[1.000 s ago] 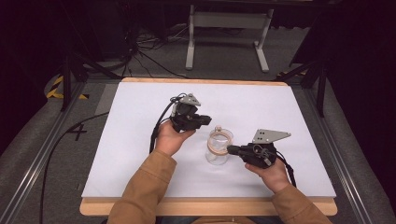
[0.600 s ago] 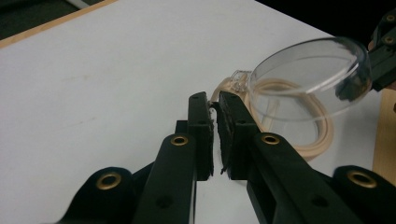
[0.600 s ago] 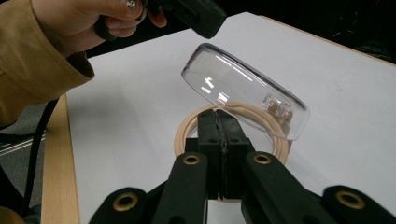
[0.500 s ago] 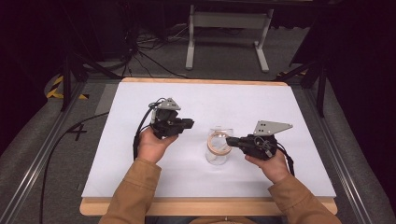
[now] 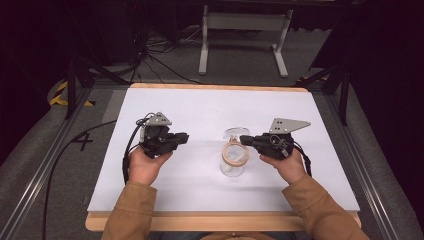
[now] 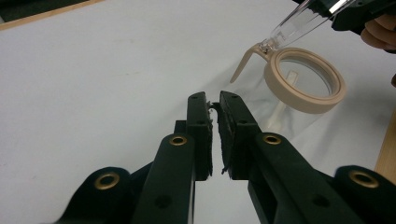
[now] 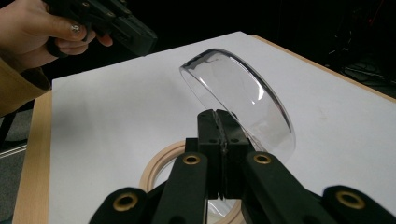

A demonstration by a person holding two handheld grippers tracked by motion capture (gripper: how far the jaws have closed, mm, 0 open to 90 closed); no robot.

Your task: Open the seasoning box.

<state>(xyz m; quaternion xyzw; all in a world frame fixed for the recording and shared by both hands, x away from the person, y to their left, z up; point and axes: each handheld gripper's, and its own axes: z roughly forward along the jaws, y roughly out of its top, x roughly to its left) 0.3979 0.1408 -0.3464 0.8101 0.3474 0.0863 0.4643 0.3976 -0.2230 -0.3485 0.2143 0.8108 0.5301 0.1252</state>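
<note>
A clear glass jar (image 5: 233, 167) with a beige ring (image 5: 235, 154) round its mouth stands upright on the white table (image 5: 200, 110). Its clear hinged lid (image 7: 243, 93) is swung up and open. My right gripper (image 5: 243, 140) is shut on the lid's rim, and in the right gripper view the jaws (image 7: 217, 114) pinch the lid's edge just above the ring (image 7: 156, 168). My left gripper (image 5: 184, 136) is off to the jar's left, pointing at it. Its jaws (image 6: 213, 100) are open by a narrow gap with nothing between them. The ring (image 6: 306, 93) and lid (image 6: 299, 21) lie beyond them.
The table's wooden front edge (image 5: 220, 221) runs along the bottom. A black cable (image 5: 65, 155) trails from the left gripper over the table's left side. A grey stand (image 5: 240, 30) and cables sit on the floor behind.
My left gripper has drawn away from the jar to the left. My right gripper has lifted slightly while gripping the lid.
</note>
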